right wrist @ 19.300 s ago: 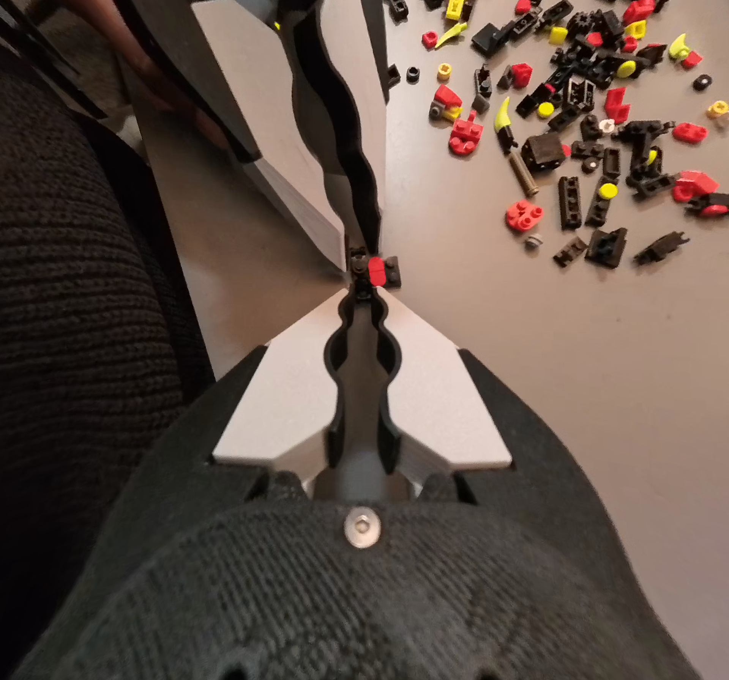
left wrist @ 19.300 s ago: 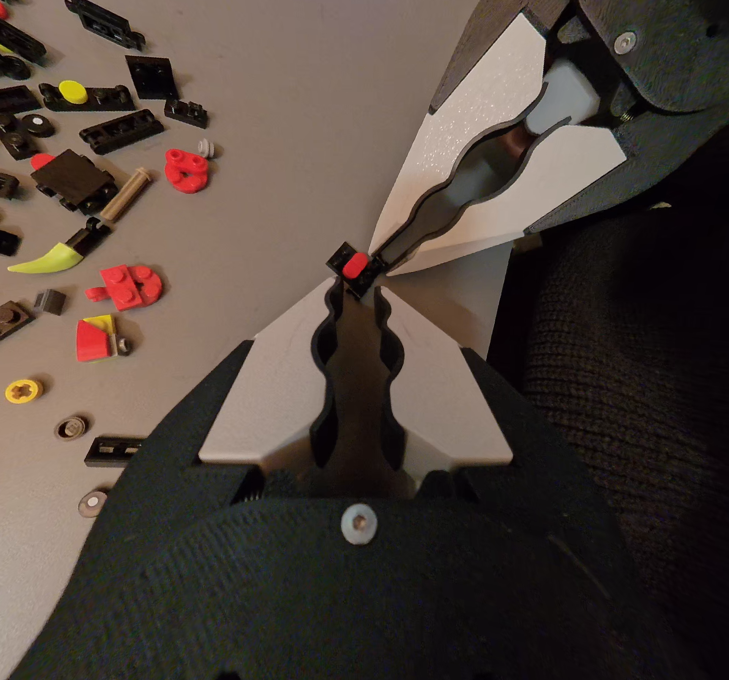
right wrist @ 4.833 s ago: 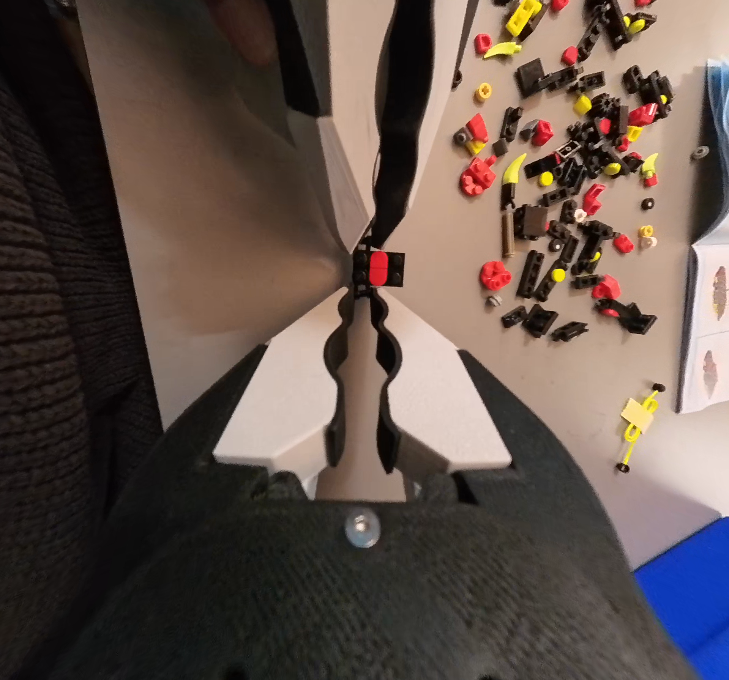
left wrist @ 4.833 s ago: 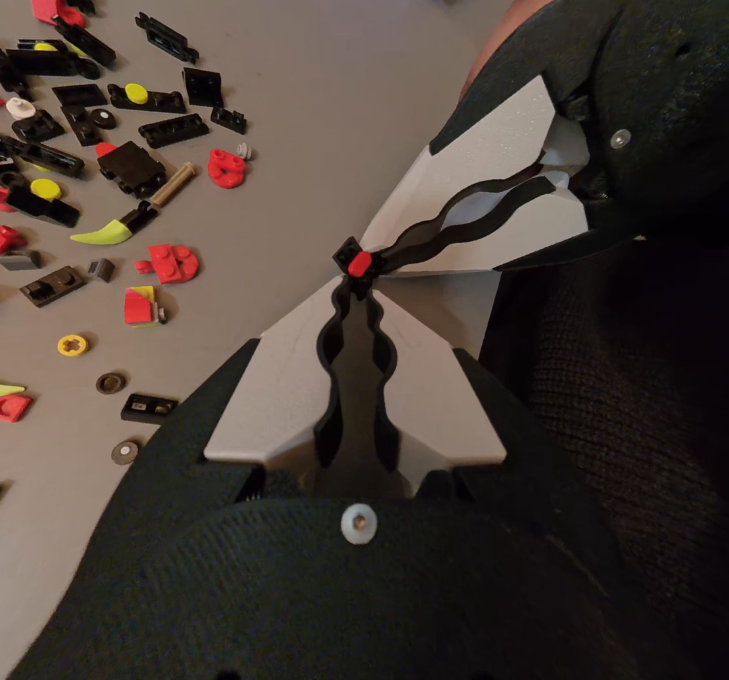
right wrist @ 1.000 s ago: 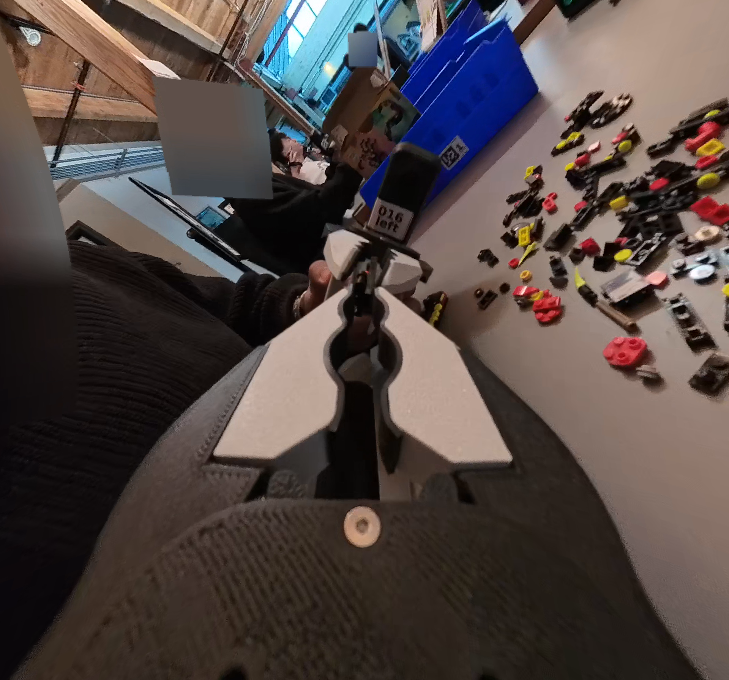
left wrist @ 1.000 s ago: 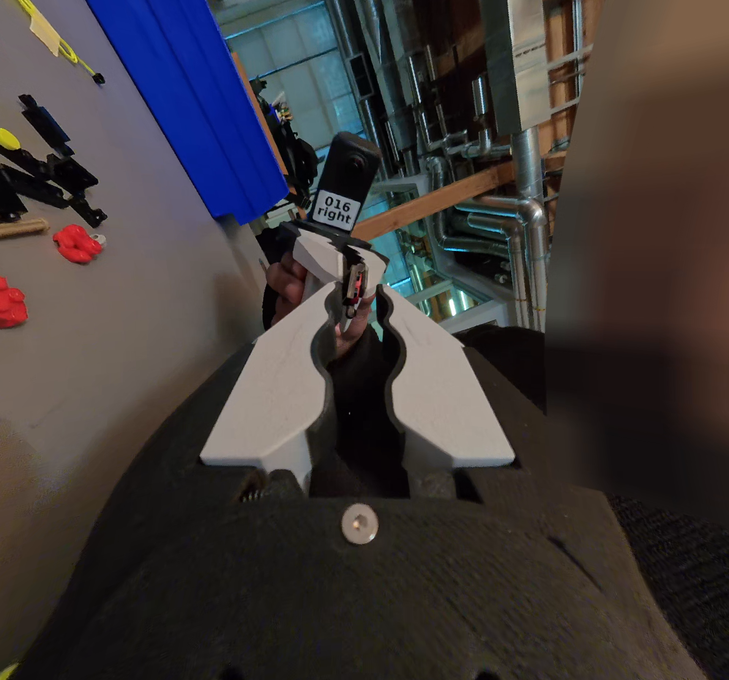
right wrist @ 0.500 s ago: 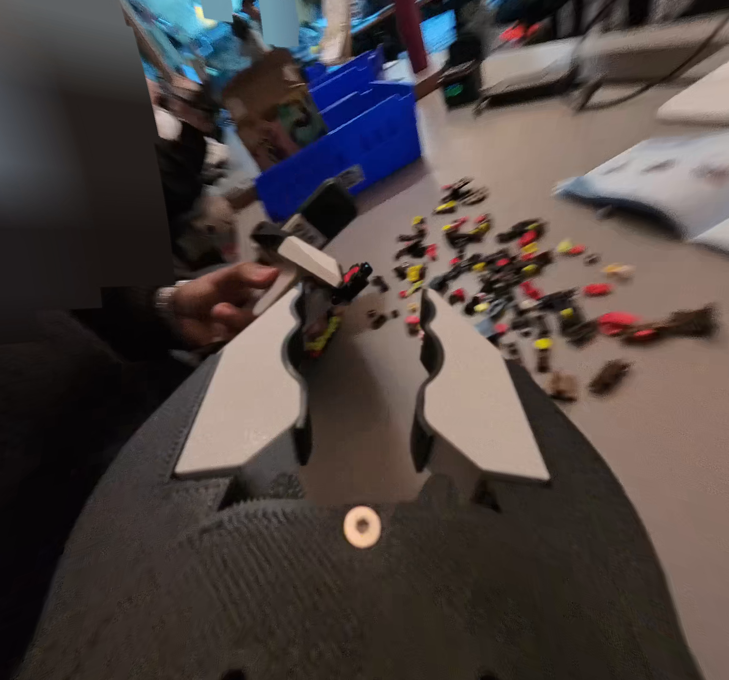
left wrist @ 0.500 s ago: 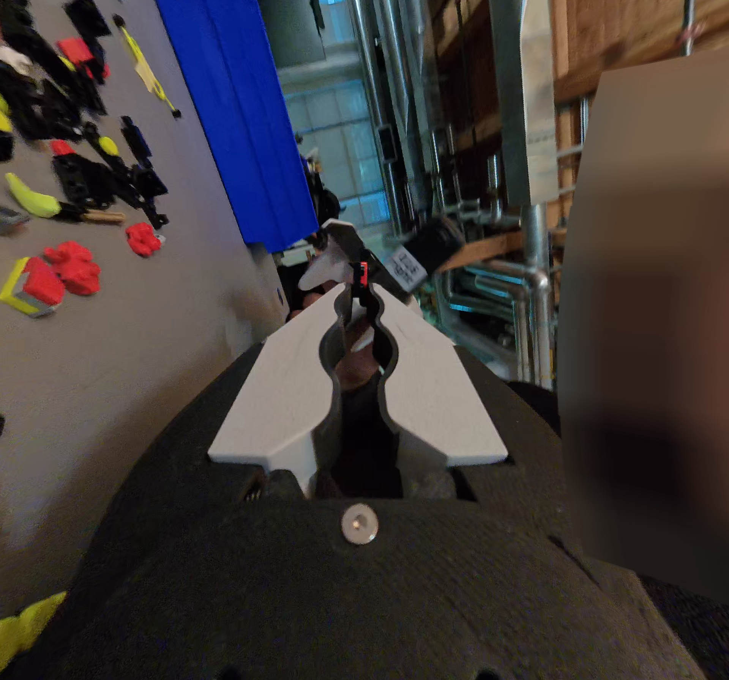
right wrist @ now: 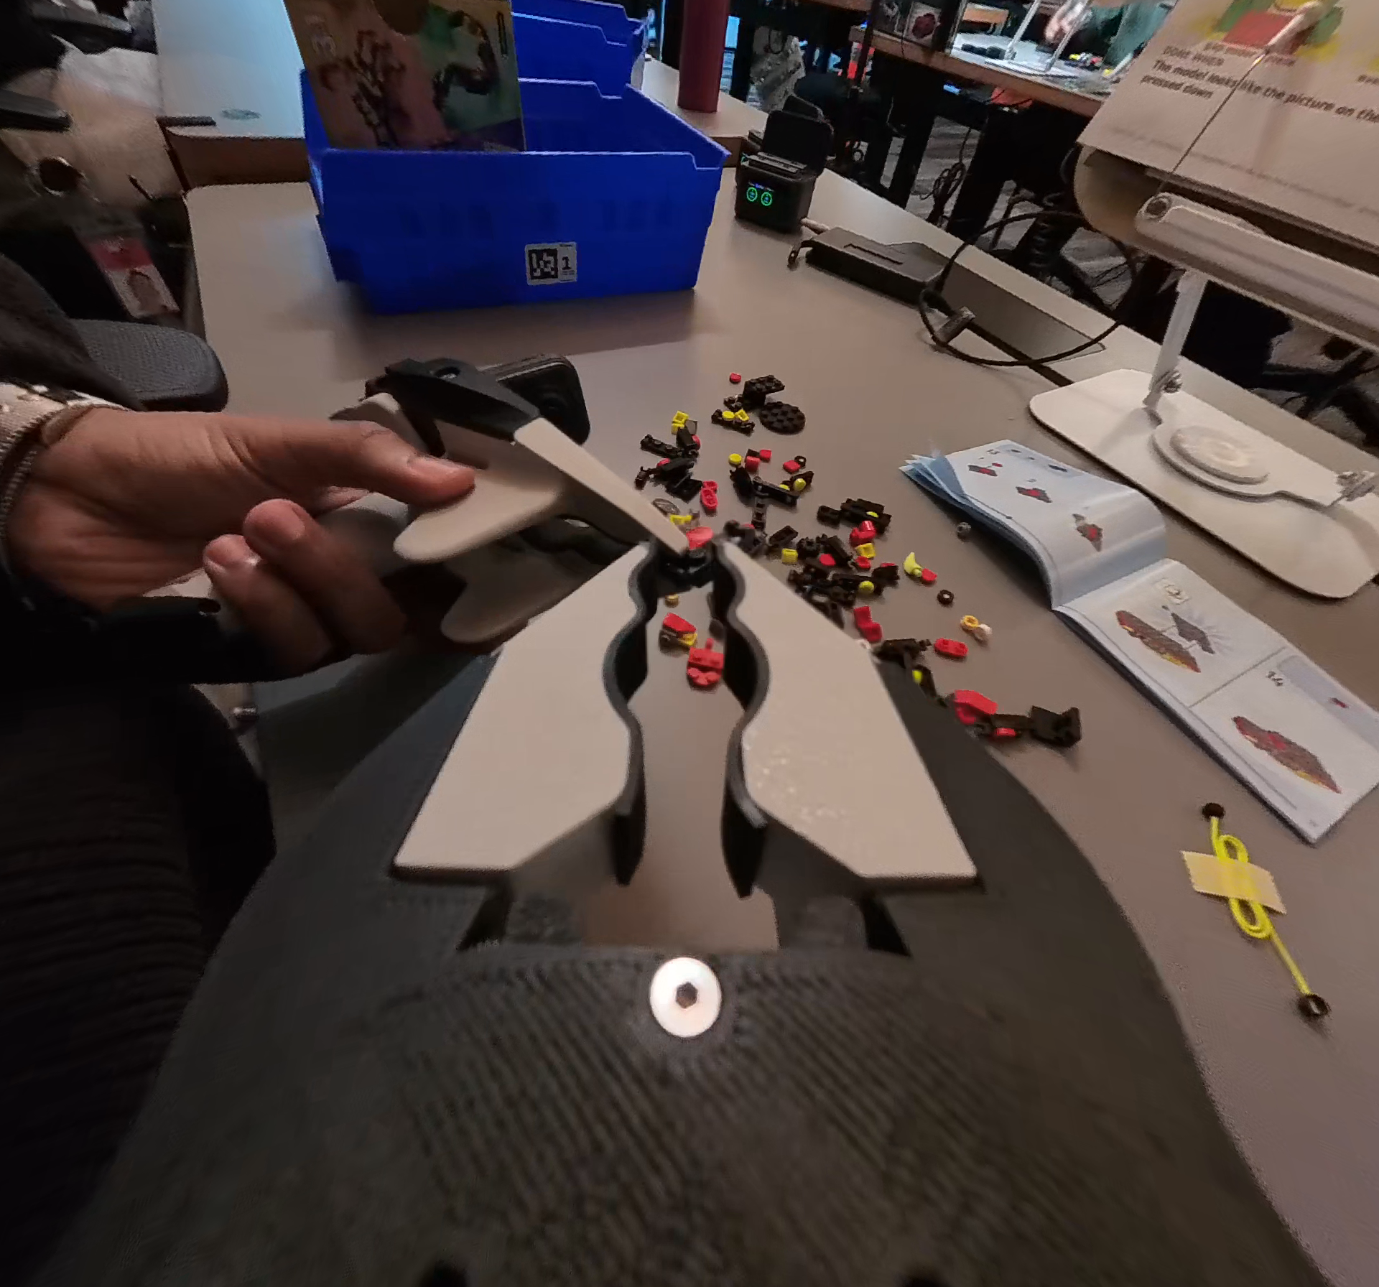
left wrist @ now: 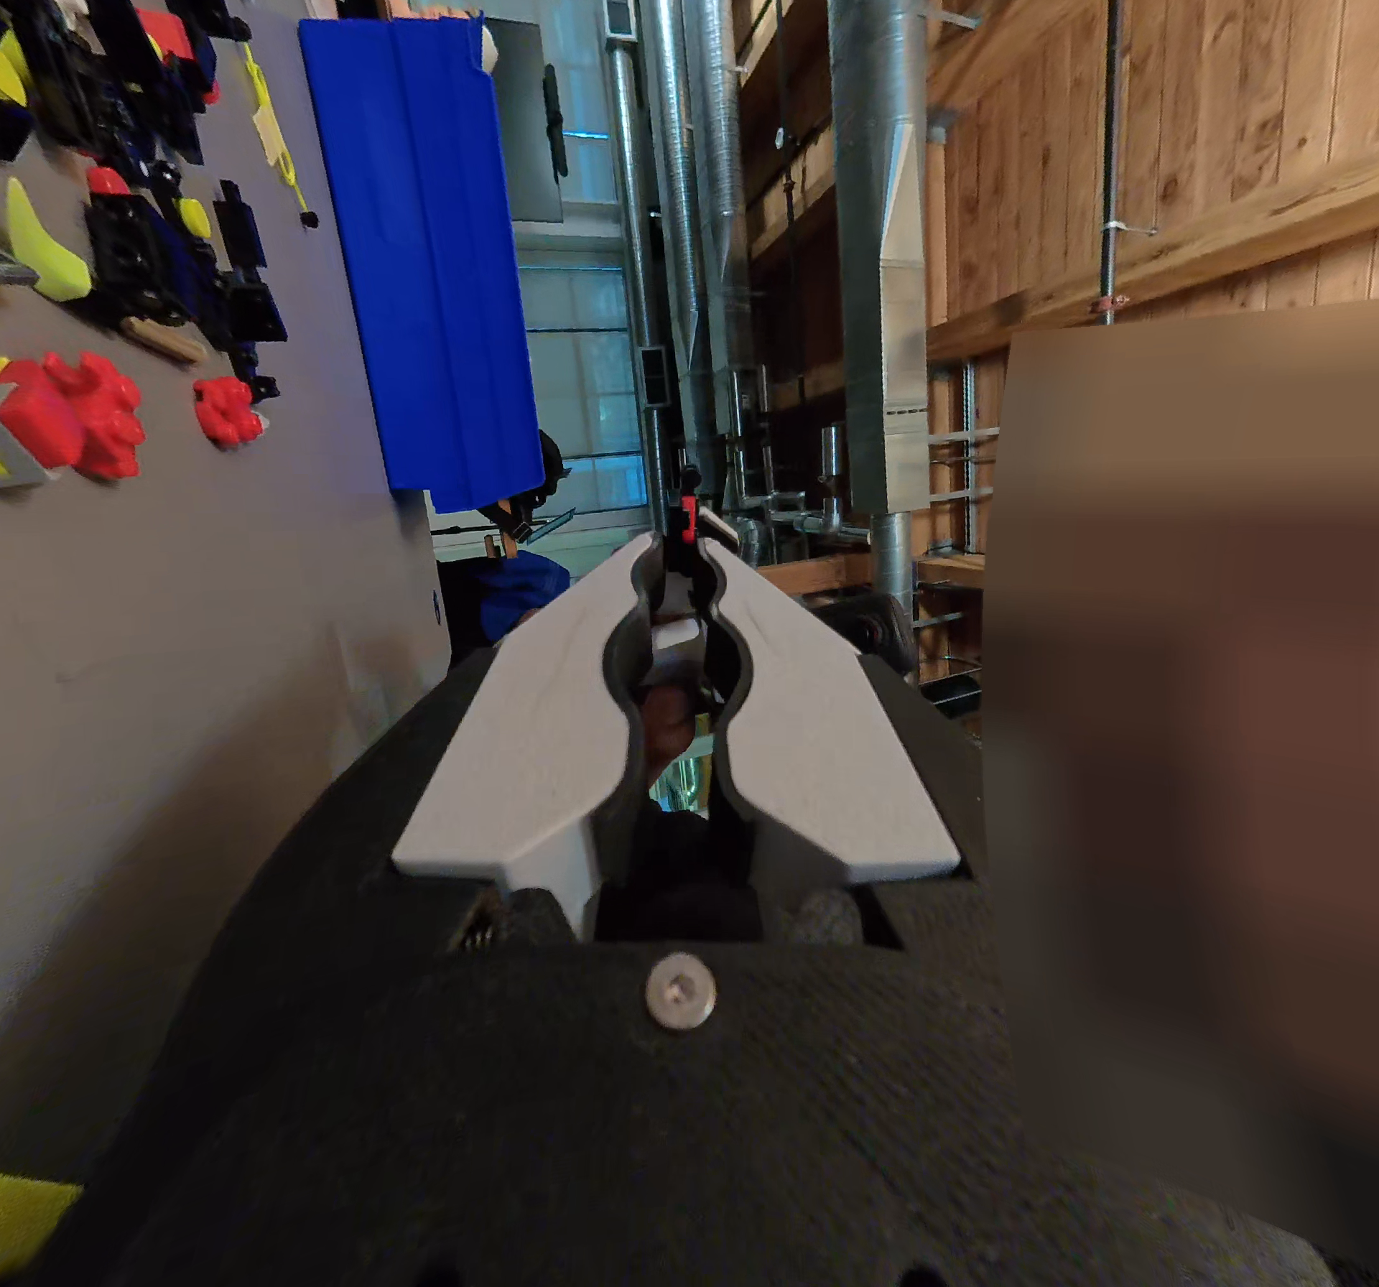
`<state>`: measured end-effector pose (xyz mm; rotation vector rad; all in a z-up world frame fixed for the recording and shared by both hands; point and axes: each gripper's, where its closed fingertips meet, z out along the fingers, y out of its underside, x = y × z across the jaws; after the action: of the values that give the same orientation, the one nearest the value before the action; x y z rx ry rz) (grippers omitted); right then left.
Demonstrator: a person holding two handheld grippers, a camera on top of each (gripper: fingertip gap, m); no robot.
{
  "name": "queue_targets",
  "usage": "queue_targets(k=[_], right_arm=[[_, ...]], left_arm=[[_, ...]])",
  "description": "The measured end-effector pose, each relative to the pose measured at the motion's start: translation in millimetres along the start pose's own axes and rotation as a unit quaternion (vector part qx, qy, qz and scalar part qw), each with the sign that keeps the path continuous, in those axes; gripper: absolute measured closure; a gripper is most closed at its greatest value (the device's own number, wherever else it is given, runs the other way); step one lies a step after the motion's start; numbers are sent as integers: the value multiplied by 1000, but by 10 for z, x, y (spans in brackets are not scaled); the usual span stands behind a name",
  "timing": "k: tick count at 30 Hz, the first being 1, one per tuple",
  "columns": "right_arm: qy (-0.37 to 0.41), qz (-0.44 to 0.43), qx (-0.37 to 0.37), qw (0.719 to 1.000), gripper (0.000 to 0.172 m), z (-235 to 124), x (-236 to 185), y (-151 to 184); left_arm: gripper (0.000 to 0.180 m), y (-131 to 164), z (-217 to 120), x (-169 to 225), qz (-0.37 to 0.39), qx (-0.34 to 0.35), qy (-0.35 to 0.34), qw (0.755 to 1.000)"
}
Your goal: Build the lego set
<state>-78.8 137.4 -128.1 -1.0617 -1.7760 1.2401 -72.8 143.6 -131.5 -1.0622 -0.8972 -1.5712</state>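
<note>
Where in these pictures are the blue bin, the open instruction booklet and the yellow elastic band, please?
blue bin (right wrist: pixel 463 229): right wrist view, on its front wall.
open instruction booklet (right wrist: pixel 1119 580): right wrist view, on the left-hand open page.
yellow elastic band (right wrist: pixel 1242 900): right wrist view, on its looped middle.

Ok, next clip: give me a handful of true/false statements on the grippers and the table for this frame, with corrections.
1. Both grippers meet at one small black-and-red brick assembly. True.
2. The left gripper lies unattended on the table. False: a hand holds it above the table.
3. An open instruction booklet lies right of the loose bricks. True.
4. The bin behind the bricks is green. False: blue.
5. The right gripper stands wide open. False: nearly closed at the tips.
</note>
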Motion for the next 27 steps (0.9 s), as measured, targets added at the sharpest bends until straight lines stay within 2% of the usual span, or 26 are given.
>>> queue_targets(k=[5, 12, 19, 27], right_arm=[[-31, 33, 9, 999, 160, -35, -11, -6], [-53, 19, 20, 998, 161, -94, -48, -41], [-79, 20, 29, 996, 161, -131, -75, -46], [-59, -14, 32, 998, 161, -134, -40, -69]], left_arm=[[176, 36, 13, 6, 6, -15, 6, 1000], [172, 81, 22, 17, 3, -35, 18, 999], [174, 125, 29, 45, 3, -57, 27, 998], [177, 126, 24, 50, -2, -56, 28, 998]])
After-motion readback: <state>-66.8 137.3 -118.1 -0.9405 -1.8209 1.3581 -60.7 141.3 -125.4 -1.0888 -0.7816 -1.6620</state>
